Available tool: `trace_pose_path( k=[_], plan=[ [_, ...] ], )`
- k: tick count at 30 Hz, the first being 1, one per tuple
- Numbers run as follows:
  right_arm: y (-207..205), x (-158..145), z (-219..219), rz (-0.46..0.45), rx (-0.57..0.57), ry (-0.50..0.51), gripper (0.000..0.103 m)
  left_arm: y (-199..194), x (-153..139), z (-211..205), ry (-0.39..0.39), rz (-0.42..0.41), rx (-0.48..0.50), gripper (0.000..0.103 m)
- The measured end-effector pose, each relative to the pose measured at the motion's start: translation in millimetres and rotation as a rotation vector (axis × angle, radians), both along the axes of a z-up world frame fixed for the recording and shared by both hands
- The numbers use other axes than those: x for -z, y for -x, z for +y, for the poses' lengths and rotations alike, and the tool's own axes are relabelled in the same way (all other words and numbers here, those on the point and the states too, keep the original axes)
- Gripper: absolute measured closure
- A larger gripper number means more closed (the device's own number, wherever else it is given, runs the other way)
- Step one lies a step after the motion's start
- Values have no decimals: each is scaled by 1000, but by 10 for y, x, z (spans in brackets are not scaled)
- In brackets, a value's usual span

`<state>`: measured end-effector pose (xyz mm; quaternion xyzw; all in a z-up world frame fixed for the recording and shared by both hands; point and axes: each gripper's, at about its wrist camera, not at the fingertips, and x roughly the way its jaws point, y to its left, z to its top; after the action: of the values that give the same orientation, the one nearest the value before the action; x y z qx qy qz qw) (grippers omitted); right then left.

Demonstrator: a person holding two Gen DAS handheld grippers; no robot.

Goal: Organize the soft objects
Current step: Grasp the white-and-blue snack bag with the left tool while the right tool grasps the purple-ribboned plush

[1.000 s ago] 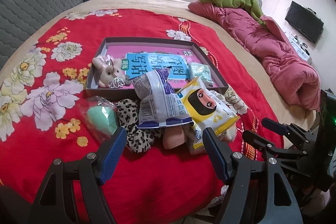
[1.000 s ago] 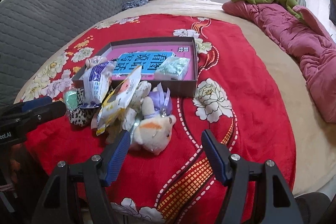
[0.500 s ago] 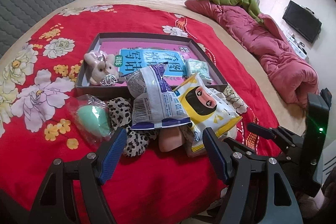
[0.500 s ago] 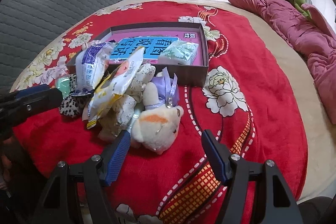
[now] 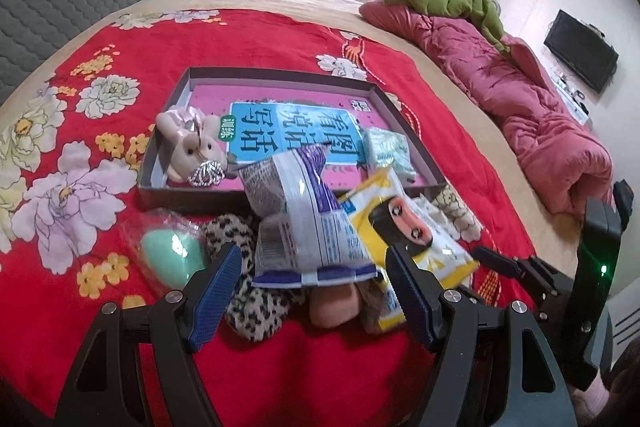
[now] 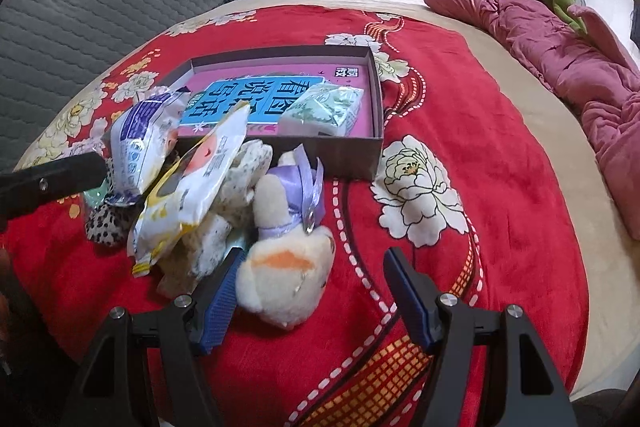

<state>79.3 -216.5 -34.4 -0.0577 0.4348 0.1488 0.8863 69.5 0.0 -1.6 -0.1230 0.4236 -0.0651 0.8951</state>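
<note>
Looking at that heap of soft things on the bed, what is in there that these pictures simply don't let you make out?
- Left wrist view: the peach-coloured thing shows only one end; the white and purple packet covers the rest.
- Left wrist view: the leopard-print item is partly behind the left gripper.
- Right wrist view: the speckled plush lies under the yellow packet, so its shape is unclear.
- Right wrist view: the small print on the green pack is too small to read.
</note>
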Motion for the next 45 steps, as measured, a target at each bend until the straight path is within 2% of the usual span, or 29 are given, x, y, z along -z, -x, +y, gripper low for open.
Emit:
trace_pose_path(
  k=[13, 16, 21, 22, 23, 27, 32, 35, 37, 45],
  plan=[
    [-102, 51, 2, 14, -10, -6, 33, -352, 41, -62, -20, -8, 25, 27],
    [-121, 73, 9, 22, -16, -6, 33, -402, 73, -71, -51, 1, 19, 33],
    [-146, 106, 25, 28, -20, 0, 34, -483, 142, -68, -54, 32, 25, 36],
    [-148, 109, 27, 27, -21, -1, 34, -487, 150, -69, -55, 33, 26, 42],
    [-150, 112, 29, 25, -23, -2, 34, -500, 158, -71, -58, 35, 27, 45],
    [-157, 124, 40, 19, -34, -4, 42, -536, 185, -74, -58, 40, 23, 46],
    [-170, 135, 24, 28, -47, -28, 64, -578, 199, -84, -57, 44, 36, 50],
    [-165, 134, 18, 27, -54, -39, 64, -590, 217, -56, -40, 53, 36, 53],
    [-168, 118, -3, 23, -49, -56, 65, -584, 215, -50, -36, 50, 38, 60],
    [-178, -2, -129, -8, -19, -113, 66, -549, 181, -56, -20, 38, 53, 64]
  ],
)
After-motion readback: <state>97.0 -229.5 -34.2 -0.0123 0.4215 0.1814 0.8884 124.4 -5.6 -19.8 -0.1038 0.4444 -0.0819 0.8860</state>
